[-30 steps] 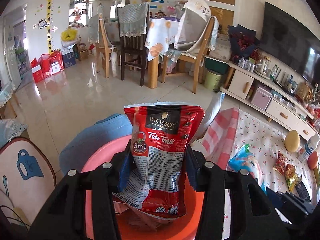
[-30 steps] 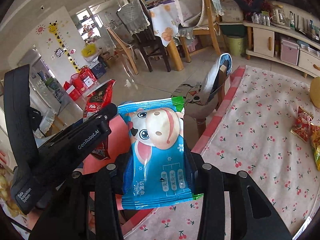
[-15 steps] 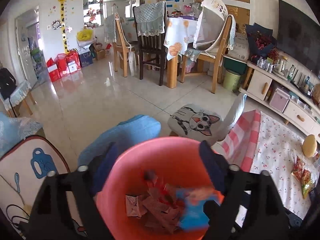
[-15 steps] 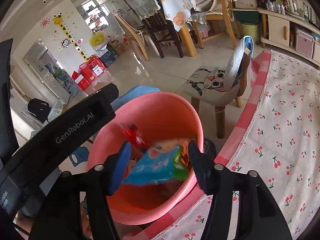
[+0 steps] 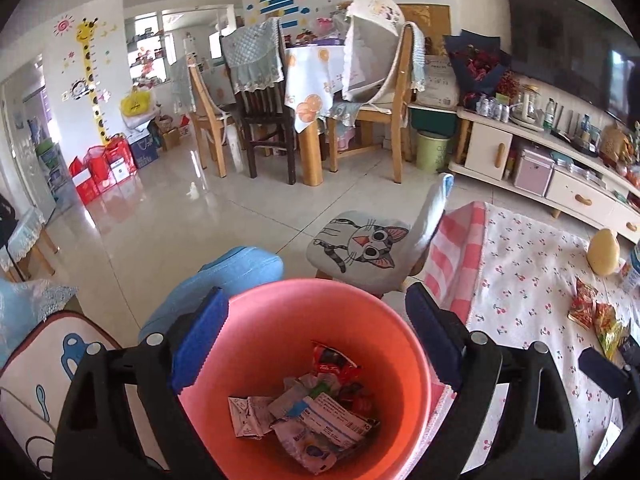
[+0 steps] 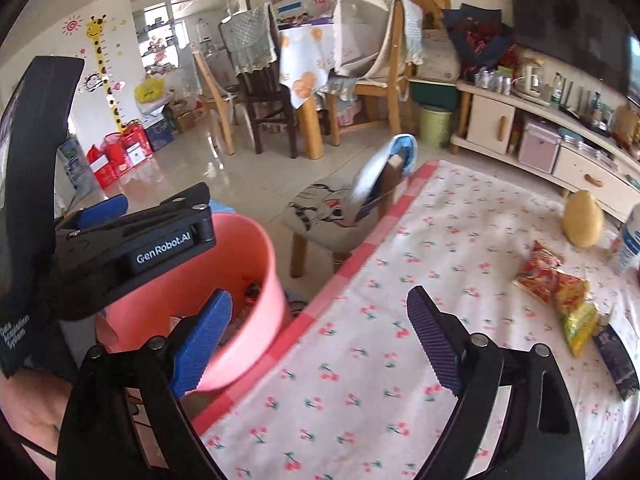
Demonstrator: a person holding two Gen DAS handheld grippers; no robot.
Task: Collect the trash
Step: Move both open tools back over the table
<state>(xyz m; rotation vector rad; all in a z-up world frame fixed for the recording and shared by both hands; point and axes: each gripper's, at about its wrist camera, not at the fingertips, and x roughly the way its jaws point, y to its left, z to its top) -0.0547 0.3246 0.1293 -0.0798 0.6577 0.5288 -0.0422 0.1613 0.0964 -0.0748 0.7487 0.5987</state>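
Observation:
A pink bucket [image 5: 256, 320] stands beside the table and holds several crumpled wrappers [image 5: 312, 412], the red tea packet among them. My left gripper [image 5: 316, 340] is open and empty right above the bucket. My right gripper [image 6: 320, 336] is open and empty over the table's left edge, with the bucket [image 6: 248, 280] to its left. Red and yellow snack packets [image 6: 560, 284] lie on the cherry-print tablecloth [image 6: 400, 360] at the right; they also show in the left wrist view [image 5: 596, 312]. The left gripper's body [image 6: 132, 248] shows in the right wrist view.
A small cat-print stool [image 5: 360, 244] stands past the bucket at the table's corner. A blue cushion [image 5: 224, 280] lies left of the bucket. A yellow fruit [image 6: 582, 220] and a white bottle [image 6: 630, 240] are at the table's far right. A dark packet [image 6: 616, 356] lies near the right edge.
Both grippers opened and dropped their packets into the bucket. The right gripper has since swung right, toward the table.

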